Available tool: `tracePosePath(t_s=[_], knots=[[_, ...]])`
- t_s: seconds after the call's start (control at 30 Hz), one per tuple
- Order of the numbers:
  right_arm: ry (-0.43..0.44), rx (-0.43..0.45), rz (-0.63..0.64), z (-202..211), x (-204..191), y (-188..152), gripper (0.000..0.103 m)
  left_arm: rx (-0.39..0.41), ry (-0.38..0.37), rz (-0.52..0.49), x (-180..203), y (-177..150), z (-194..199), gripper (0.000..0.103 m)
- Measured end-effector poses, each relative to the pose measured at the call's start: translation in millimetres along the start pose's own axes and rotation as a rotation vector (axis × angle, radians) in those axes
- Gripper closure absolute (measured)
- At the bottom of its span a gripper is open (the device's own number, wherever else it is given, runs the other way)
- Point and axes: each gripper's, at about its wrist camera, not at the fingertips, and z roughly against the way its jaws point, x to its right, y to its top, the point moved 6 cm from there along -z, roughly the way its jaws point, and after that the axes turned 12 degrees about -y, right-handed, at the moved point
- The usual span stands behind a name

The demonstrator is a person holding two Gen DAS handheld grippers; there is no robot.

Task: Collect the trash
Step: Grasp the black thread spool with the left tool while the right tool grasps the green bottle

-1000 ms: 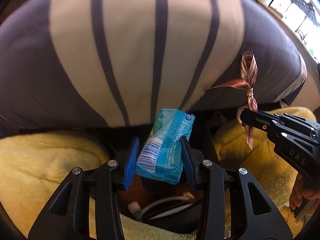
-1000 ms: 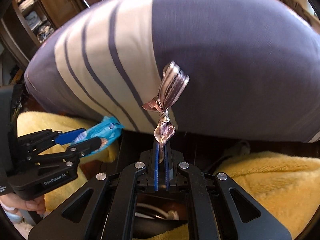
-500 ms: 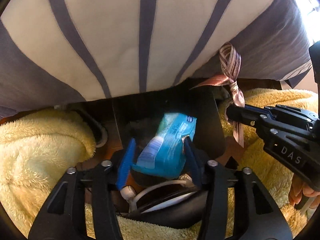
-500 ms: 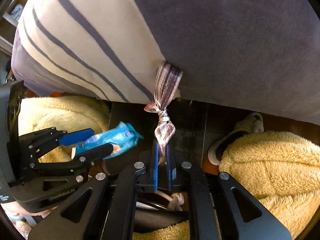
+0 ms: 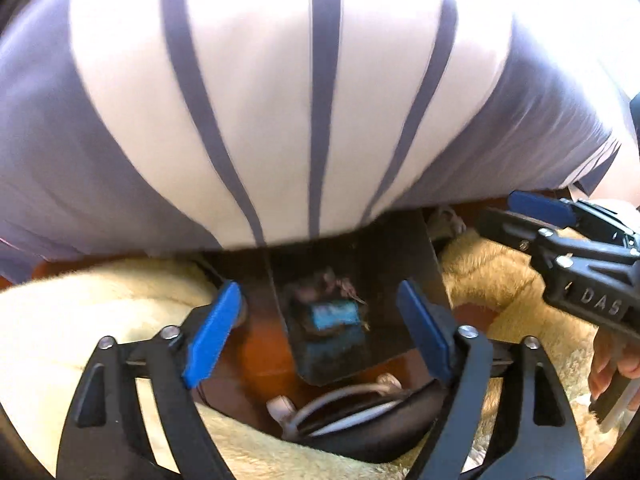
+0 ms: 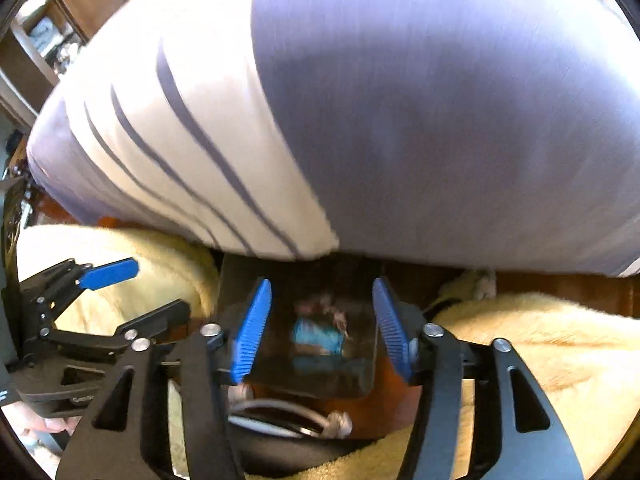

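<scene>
A blue snack wrapper (image 5: pixel 334 314) lies inside a dark bin (image 5: pixel 392 280), with a striped brown ribbon (image 5: pixel 332 280) just beyond it. My left gripper (image 5: pixel 318 288) hangs above the bin, its jaws opening with nothing between the blue pads. In the right wrist view the same wrapper (image 6: pixel 318 336) and ribbon (image 6: pixel 324 306) rest in the bin (image 6: pixel 360 280) below my right gripper (image 6: pixel 322 283), whose jaws are also opening and hold nothing. Each gripper shows in the other's view: the right gripper (image 5: pixel 500 208) at the right edge, the left gripper (image 6: pixel 160 288) at the left.
A large grey-and-cream striped cushion (image 5: pixel 280 100) bulges over the bin's far side. Fluffy yellow fabric (image 5: pixel 80 320) flanks the bin on both sides (image 6: pixel 540 340). A white cable on a dark object (image 5: pixel 340 400) lies at the near side. A hand (image 5: pixel 612 360) holds the right gripper.
Both grippers opened. The blue wrapper left the left gripper and the ribbon left the right gripper; both now lie in the dark bin below. Both views lifted back after dipping toward the bin.
</scene>
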Motion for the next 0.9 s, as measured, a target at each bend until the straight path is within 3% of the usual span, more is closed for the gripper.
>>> tracePosePath(t_s=[0.23,0.37,0.57,0.67,0.9], knots=[[-0.075,0.315,-0.033,92,23,62,0.019,0.249,0.056,-0.063,12,56,86,0.009],[-0.127,0.401,-0.053,112,41,101,0.017,0.338,0.101,-0.090,9,93,114,0.008],[-0.123,0.406,-0.120,102,65,163,0.016,0.399,0.103,-0.071,-9,149,125,0.008],[-0.152,0.397,-0.142,91,68,192,0.008,0.407,0.095,-0.051,-19,182,122,0.008],[-0.186,0.367,-0.178,56,75,246,0.008,0.419,0.070,-0.023,-29,241,111,0.008]])
